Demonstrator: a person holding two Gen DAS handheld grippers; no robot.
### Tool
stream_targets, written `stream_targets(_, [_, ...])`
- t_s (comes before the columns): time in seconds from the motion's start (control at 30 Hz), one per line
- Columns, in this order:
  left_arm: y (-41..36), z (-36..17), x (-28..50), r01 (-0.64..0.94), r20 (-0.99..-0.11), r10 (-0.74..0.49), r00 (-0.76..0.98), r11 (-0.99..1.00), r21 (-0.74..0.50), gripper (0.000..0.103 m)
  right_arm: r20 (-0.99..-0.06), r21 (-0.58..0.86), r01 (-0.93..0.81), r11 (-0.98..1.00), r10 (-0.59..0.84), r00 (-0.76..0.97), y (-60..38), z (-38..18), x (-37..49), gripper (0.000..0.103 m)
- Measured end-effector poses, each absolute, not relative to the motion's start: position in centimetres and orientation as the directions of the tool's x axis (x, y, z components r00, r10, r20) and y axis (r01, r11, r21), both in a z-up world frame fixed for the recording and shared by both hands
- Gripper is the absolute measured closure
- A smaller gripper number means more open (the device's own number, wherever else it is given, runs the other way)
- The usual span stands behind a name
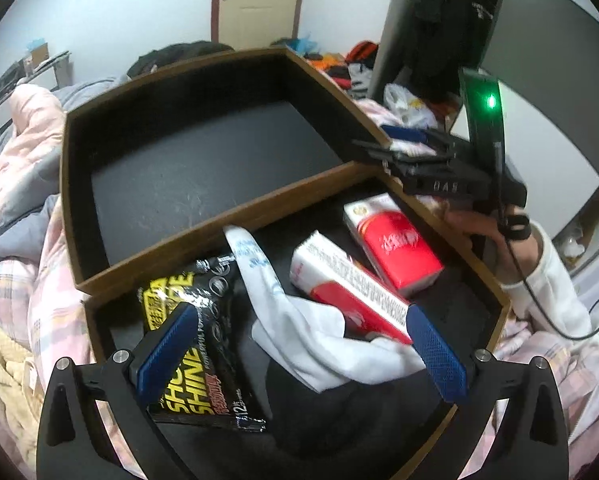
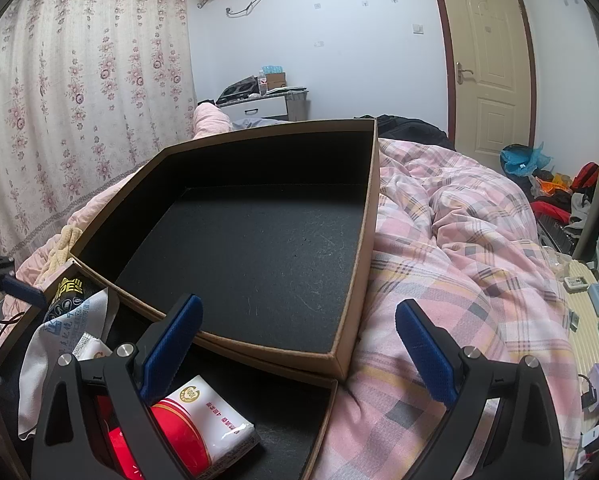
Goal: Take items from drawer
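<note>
A brown drawer (image 1: pixel 415 204) lined in black stands pulled out under an empty brown tray (image 1: pixel 219 236). In it lie a black-and-yellow shoe shine packet (image 1: pixel 171 288), a crumpled white cloth bag (image 1: pixel 299 328) and two red-and-white tissue packs (image 1: pixel 395 248) (image 1: pixel 339 280). My left gripper (image 1: pixel 299 332) is open over the drawer, its fingers either side of the cloth bag, touching nothing. My right gripper (image 2: pixel 299 320) is open too, above the tray's near wall (image 2: pixel 283 344) and the drawer's right end (image 2: pixel 327 412), with one tissue pack (image 2: pixel 207 420) below its left finger.
The box sits on a bed with a pink plaid quilt (image 2: pixel 459 260). A hand in a white sleeve (image 1: pixel 547 280) holds the right gripper (image 1: pixel 411 144) by the drawer's far corner. Clothes and bags (image 2: pixel 559 184) clutter the floor on the right, near a door (image 2: pixel 487 60).
</note>
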State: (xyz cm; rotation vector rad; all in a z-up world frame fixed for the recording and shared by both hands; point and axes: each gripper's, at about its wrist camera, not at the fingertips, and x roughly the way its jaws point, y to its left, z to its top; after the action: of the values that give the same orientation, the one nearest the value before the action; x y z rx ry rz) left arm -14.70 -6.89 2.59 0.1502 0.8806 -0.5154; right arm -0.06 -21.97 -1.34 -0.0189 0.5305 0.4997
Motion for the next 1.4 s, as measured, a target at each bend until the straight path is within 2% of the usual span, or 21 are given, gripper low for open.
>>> stream_targets(0.13, [-6.3, 2.5, -14.4, 0.440, -0.740, -0.318, 0.593, 0.898, -0.034, 0.000, -0.489, 0.109, -0.461, 0.881, 0.452, 0.746, -22.0, -1.4, -0.1, 0.007])
stream_targets(0.3, [-6.4, 2.5, -13.9, 0.361, -0.701, -0.201, 0.684, 0.929, 0.086, 0.000, -0.489, 0.110, -0.462, 0.880, 0.453, 0.746, -22.0, -1.4, -0.1, 0.007])
stream_targets(0.47, [-5.1, 2.9, -13.5, 0.286, -0.647, -0.149, 0.748, 0.952, 0.110, 0.000, -0.489, 0.110, -0.461, 0.880, 0.452, 0.746, -22.0, -1.4, -0.1, 0.007])
stream_targets(0.57, [-4.0, 3.2, -13.4, 0.232, -0.621, -0.125, 0.774, 0.968, 0.095, 0.000, -0.488, 0.111, -0.461, 0.880, 0.452, 0.746, -22.1, -1.4, -0.1, 0.007])
stream_targets(0.8, [-2.6, 3.0, -13.7, 0.124, -0.539, -0.135, 0.831, 0.991, -0.057, 0.000, -0.489, 0.111, -0.462, 0.880, 0.453, 0.746, -22.1, -1.4, -0.1, 0.007])
stream_targets(0.97, [-3.0, 2.3, -12.7, 0.081, -0.570, -0.075, 0.818, 0.997, -0.016, 0.000, -0.488, 0.111, -0.462, 0.880, 0.453, 0.746, -22.1, -1.4, 0.0, 0.007])
stream_targets(1.17, [-2.4, 1.0, -11.8, 0.057, -0.608, -0.064, 0.791, 0.998, -0.031, 0.000, -0.487, 0.115, -0.463, 0.879, 0.456, 0.745, -22.1, -1.4, -0.1, 0.007])
stream_targets(1.4, [-2.6, 0.7, -11.7, 0.050, -0.612, -0.052, 0.789, 0.999, -0.021, 0.000, -0.487, 0.116, -0.463, 0.879, 0.457, 0.745, -22.1, -1.4, -0.1, 0.006])
